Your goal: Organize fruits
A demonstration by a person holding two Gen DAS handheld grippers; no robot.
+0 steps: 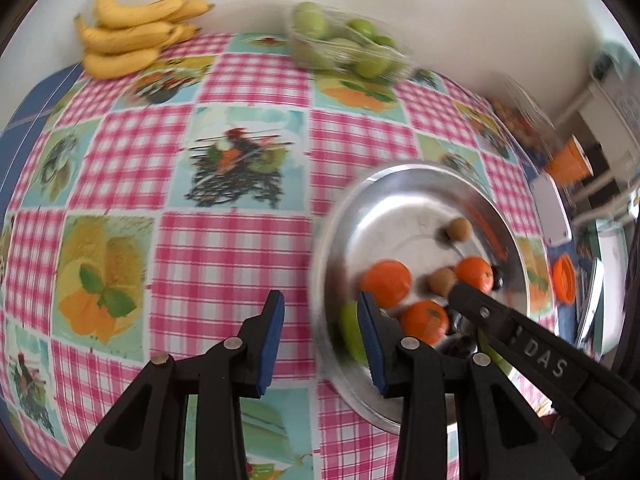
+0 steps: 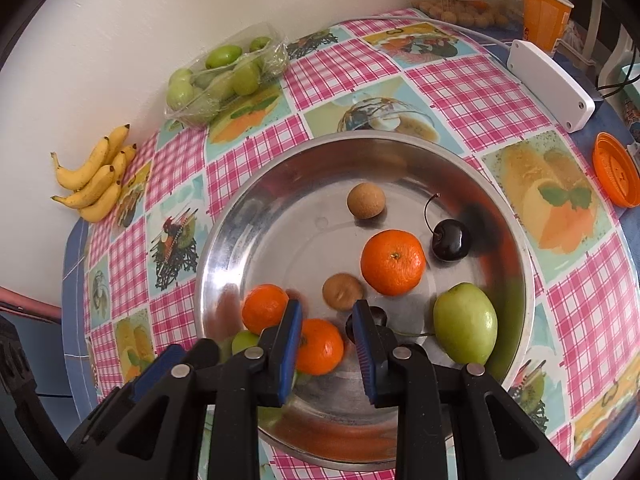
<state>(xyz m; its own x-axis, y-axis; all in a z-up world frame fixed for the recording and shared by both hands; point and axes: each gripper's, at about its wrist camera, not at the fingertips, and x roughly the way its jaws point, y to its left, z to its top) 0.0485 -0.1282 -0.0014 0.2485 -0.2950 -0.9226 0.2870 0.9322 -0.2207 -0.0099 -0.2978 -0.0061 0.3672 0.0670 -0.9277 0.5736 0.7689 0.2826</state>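
Observation:
A steel bowl [image 2: 240,232] holds three mandarins, the largest [image 2: 393,262] in the middle, two brown round fruits [image 2: 366,201], two dark cherries [image 2: 450,239] and two green fruits [image 2: 466,323]. My right gripper [image 2: 328,330] is open and empty just above the bowl's near side, over a mandarin [image 2: 320,346]. My left gripper [image 1: 320,322] is open and empty, over the bowl's left rim [image 1: 324,248]. The right gripper's arm [image 1: 532,344] reaches into the bowl in the left wrist view.
A banana bunch [image 2: 94,178] and a clear pack of green fruits [image 2: 224,76] lie by the wall. A white box [image 2: 550,82], an orange cup [image 2: 542,10], an orange lid [image 2: 616,170] and a clear tub of small fruits [image 2: 456,0] stand at the far right.

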